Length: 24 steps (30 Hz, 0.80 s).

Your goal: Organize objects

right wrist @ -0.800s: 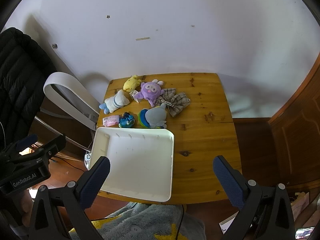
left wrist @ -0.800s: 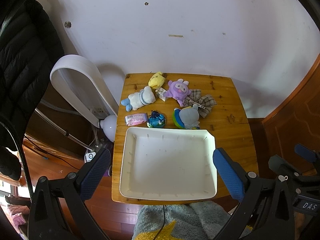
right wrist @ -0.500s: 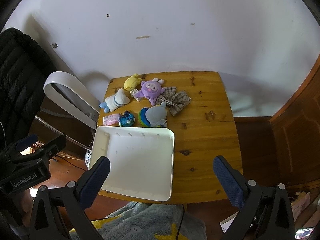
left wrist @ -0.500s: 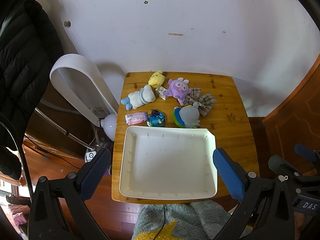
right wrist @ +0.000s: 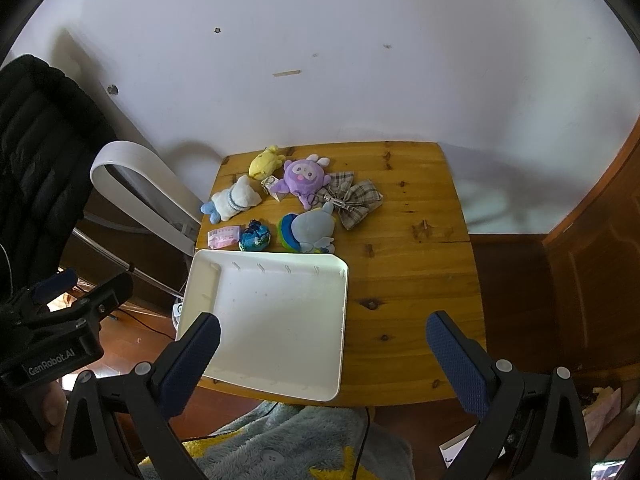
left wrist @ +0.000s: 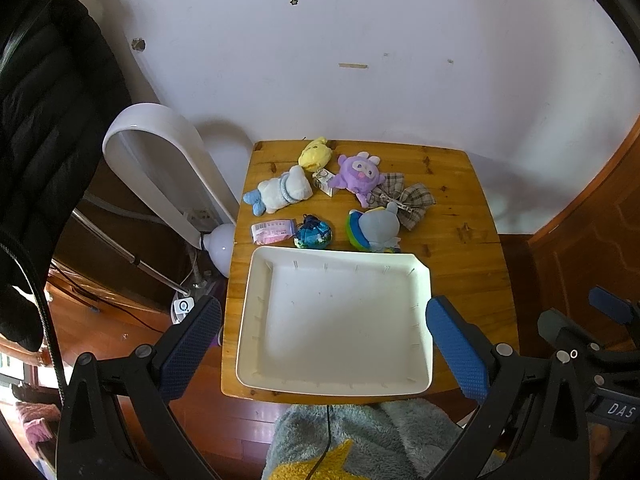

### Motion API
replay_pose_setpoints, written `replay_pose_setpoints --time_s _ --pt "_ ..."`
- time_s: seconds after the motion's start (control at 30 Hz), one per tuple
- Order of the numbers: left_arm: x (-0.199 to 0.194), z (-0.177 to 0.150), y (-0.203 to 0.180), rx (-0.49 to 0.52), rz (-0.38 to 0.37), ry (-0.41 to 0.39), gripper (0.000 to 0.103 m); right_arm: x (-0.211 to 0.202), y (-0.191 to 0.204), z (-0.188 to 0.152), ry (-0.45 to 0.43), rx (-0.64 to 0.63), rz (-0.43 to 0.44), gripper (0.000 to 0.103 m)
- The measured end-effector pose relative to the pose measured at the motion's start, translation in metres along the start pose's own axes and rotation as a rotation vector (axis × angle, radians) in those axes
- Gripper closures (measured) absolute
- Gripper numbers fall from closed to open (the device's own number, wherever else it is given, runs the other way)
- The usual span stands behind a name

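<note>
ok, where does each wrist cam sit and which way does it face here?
Left wrist: on the left hand-held gripper, high over the near table edge, looking down at the white tray; its open fingers and the right hand-held gripper's body show.
Right wrist: on the right hand-held gripper, further right, same downward look; open fingers, left unit at left.
Shared: tray, plush toys, wooden table.

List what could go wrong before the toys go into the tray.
The white plastic tray slightly overhangs the wooden table's near edge, so a push might tip it off. The purple plush monster overlaps the plaid fabric bow; its keyring may drag the bow along.
</note>
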<state>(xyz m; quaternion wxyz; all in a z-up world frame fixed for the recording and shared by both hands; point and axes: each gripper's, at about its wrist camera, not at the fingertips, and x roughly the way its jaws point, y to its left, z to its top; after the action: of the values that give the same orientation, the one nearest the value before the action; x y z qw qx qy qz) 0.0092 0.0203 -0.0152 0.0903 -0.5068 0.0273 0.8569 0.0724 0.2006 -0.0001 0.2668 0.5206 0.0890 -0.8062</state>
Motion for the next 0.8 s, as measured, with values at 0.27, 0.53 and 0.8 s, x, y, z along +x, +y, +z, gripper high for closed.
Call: replay_pose_setpoints --time_s 0.27,0.53,0.8 --pt "-0.001 0.002 -0.004 0.028 -0.02 0.001 0.001 0.0 -0.004 0.001 0.002 -0.009 0.012 0.0" --pt "-0.004 0.003 -0.009 0.047 -0.036 0.001 0.001 -0.003 -0.013 0.0 0.006 -0.031 0.033 0.0" --pt "-0.009 0.0 -0.021 0.043 -0.042 -0.005 0.001 -0.007 -0.024 0.0 0.002 -0.066 0.063 0.0"
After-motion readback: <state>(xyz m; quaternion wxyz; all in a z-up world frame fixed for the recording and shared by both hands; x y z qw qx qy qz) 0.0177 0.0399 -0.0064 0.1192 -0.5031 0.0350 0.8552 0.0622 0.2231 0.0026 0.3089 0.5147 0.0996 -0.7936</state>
